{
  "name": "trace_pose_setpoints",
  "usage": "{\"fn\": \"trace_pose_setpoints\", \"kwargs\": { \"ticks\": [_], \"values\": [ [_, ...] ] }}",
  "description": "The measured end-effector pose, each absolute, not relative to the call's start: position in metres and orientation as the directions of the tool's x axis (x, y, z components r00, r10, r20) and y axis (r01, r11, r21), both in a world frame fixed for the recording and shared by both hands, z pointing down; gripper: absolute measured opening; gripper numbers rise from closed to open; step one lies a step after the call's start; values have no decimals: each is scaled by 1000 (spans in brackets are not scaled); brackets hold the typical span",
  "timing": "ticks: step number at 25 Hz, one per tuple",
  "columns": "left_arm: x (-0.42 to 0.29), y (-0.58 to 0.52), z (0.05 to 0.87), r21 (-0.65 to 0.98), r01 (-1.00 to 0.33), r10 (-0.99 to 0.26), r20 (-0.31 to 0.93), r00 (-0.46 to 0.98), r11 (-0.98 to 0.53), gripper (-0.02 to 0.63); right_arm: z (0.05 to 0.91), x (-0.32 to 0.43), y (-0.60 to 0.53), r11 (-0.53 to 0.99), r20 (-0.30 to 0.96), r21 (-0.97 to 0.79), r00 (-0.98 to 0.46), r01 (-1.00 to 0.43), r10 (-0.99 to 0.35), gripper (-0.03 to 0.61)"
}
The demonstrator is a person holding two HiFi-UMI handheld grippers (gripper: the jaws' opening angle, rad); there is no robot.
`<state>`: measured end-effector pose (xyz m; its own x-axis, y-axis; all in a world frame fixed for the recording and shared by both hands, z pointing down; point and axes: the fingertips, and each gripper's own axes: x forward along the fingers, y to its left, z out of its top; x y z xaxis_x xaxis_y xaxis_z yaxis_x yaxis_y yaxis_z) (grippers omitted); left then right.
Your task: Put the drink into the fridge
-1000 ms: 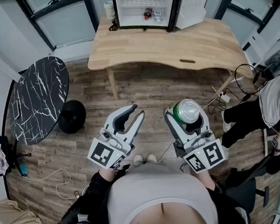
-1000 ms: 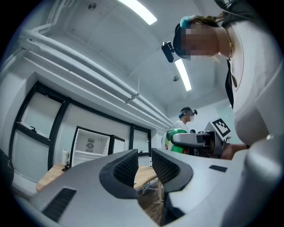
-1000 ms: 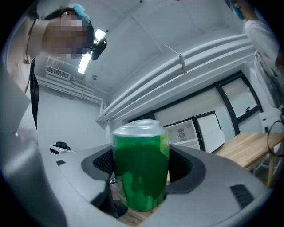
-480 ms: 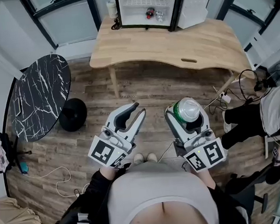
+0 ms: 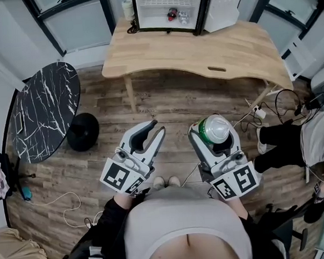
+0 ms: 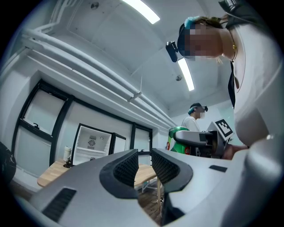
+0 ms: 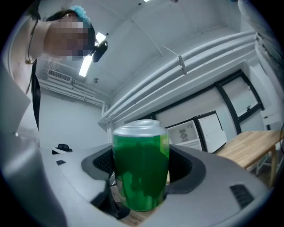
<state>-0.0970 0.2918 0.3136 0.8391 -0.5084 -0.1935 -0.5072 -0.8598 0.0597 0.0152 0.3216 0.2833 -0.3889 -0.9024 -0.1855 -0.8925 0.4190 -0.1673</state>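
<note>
Barely any change: right gripper [image 5: 214, 132] stays clamped on the can [image 7: 141, 170], left gripper [image 5: 158, 127] narrow and empty, both well short of the open fridge [image 5: 166, 0].

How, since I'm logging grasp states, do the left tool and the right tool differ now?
The left tool holds nothing, its jaws a little apart; the right tool is closed on an upright green can. The left tool slants toward the right one; the right tool points nearly straight ahead. Both are held in front of the person, well short of the table with the open fridge.
</note>
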Motion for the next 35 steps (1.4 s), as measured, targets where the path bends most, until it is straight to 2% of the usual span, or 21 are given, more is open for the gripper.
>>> {"fn": "trace_pose_setpoints", "kwargs": {
  "ticks": [15, 21, 35],
  "values": [
    [-71, 296, 322, 65, -548, -550, -185, 815, -834, 97, 296, 45, 317, 446, -158, -201, -421, -872, -893, 341],
    [-67, 288, 332, 87, -564, -570, -171, 804, -821, 95, 301, 40, 310, 493, -140, -181, -474, -851, -869, 341],
    [-49, 198, 334, 66, -504, -508, -161, 846, -861, 95, 305, 50, 222, 461, -142, -197, -440, -865, -887, 341]
  ]
}}
